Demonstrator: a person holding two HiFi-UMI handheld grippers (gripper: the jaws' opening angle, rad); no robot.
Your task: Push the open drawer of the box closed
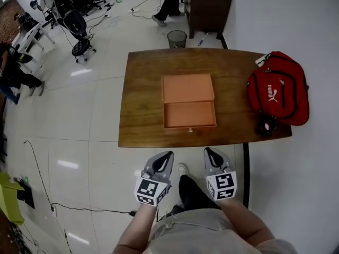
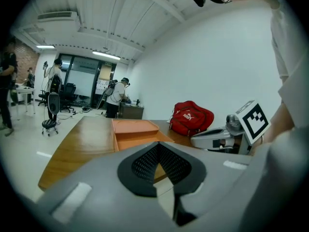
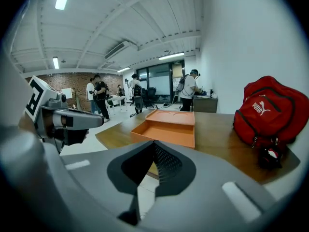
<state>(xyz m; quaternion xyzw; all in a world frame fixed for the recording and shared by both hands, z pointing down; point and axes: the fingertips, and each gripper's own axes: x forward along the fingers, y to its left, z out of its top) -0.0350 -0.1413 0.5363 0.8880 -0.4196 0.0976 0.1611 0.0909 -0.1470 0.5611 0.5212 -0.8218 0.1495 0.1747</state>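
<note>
Since drawer (image 1: 189,115) stands pulled out toward lower frame from orange box (image 1: 187,88), step in hand looks like approach, then push. Best done, I judge, with one closed tip set square on drawer front beside small knob (image 1: 190,129), pushing straight toward upper frame so drawer doesn't skew. Box may slide on wooden counter (image 1: 143,99); other gripper could brace it. Left gripper (image 1: 167,155), right gripper (image 1: 208,151): jaws together, nothing between. Both at lower centre, below counter edge, apart from drawer, which lies straight ahead.
</note>
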